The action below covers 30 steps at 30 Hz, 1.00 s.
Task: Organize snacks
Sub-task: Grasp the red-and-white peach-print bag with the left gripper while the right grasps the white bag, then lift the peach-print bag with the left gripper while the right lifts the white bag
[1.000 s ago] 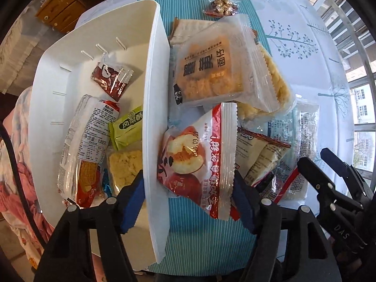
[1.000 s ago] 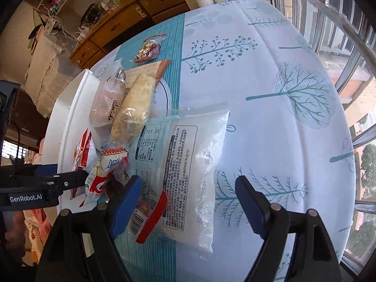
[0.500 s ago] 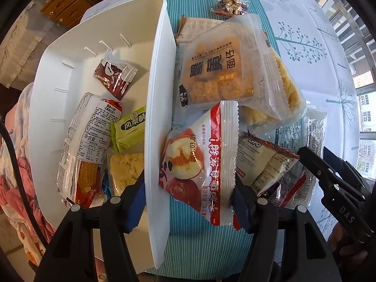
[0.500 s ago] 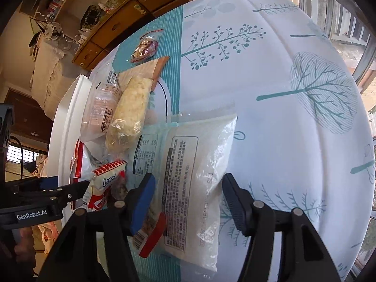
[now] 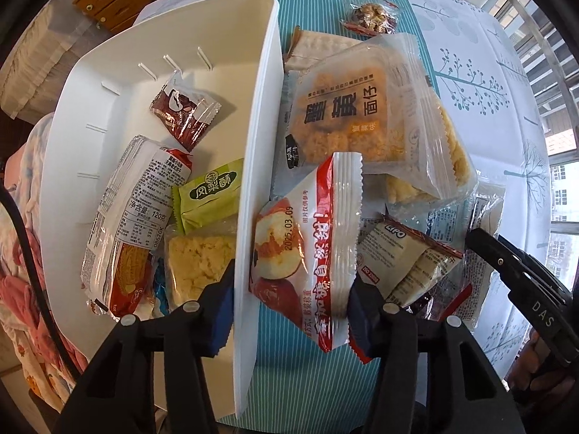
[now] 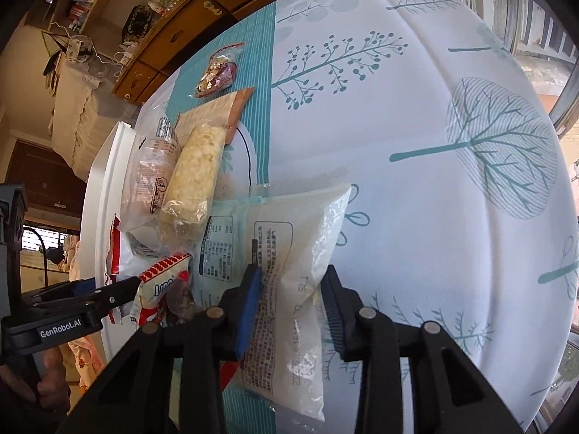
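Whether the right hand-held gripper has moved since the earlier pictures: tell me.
Yes. The right hand-held gripper has closed in and forward on the white bag; the bag's far edge against the tree tablecloth looks unmoved.

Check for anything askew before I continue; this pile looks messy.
The red-and-white snack packet leans tilted against the outer wall of the white bin, outside it, between the left gripper's fingers. The loose packets beside it overlap in a heap. No spills or tears visible.

Left wrist view: close, steeply down over white bin (image 5: 260,115). Right wrist view: low across table (image 6: 416,115). Shared: snack pile (image 5: 362,137).
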Each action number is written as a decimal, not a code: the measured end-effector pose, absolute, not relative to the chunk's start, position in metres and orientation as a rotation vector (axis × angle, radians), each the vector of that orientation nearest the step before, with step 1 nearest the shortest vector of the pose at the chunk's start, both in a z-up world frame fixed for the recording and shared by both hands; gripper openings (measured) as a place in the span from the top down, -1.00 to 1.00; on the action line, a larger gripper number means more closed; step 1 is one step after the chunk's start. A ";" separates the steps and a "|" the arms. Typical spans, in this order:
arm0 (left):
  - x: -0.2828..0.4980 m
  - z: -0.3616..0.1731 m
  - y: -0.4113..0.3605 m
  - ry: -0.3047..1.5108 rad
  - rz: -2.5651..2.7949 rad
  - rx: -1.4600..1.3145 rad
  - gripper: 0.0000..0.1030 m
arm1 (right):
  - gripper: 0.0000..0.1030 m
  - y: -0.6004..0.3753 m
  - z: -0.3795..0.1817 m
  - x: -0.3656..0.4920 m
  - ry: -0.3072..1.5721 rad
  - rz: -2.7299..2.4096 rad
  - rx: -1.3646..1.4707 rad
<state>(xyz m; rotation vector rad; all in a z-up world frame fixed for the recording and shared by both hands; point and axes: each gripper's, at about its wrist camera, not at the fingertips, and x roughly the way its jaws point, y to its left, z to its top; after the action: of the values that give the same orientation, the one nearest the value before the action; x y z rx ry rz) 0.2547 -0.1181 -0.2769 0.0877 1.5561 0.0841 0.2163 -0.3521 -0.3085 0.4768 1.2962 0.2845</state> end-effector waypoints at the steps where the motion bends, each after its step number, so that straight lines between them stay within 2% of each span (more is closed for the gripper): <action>1: 0.254 -0.277 -0.116 1.556 0.085 0.082 0.03 | 0.40 -0.351 -0.308 0.216 1.293 0.283 0.470; 4: 0.256 -0.276 -0.112 1.559 0.085 0.066 0.06 | 0.68 -0.350 -0.303 0.214 1.281 0.285 0.469; 7: 0.255 -0.276 -0.107 1.556 0.088 0.060 0.08 | 0.74 -0.348 -0.299 0.214 1.276 0.296 0.452; 26: 0.237 -0.250 -0.118 1.515 0.131 0.092 0.14 | 0.81 -0.364 -0.267 0.201 1.214 0.289 0.415; 29: 0.233 -0.244 -0.122 1.507 0.144 0.108 0.19 | 0.81 -0.366 -0.261 0.199 1.201 0.290 0.402; 30: 0.231 -0.241 -0.122 1.503 0.153 0.119 0.31 | 0.81 -0.366 -0.258 0.198 1.196 0.289 0.395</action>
<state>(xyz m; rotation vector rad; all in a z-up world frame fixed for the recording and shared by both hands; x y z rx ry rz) 0.2311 -0.1223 -0.2406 0.1186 1.5027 0.1534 0.1984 -0.3663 -0.2582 0.3949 1.1957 0.2890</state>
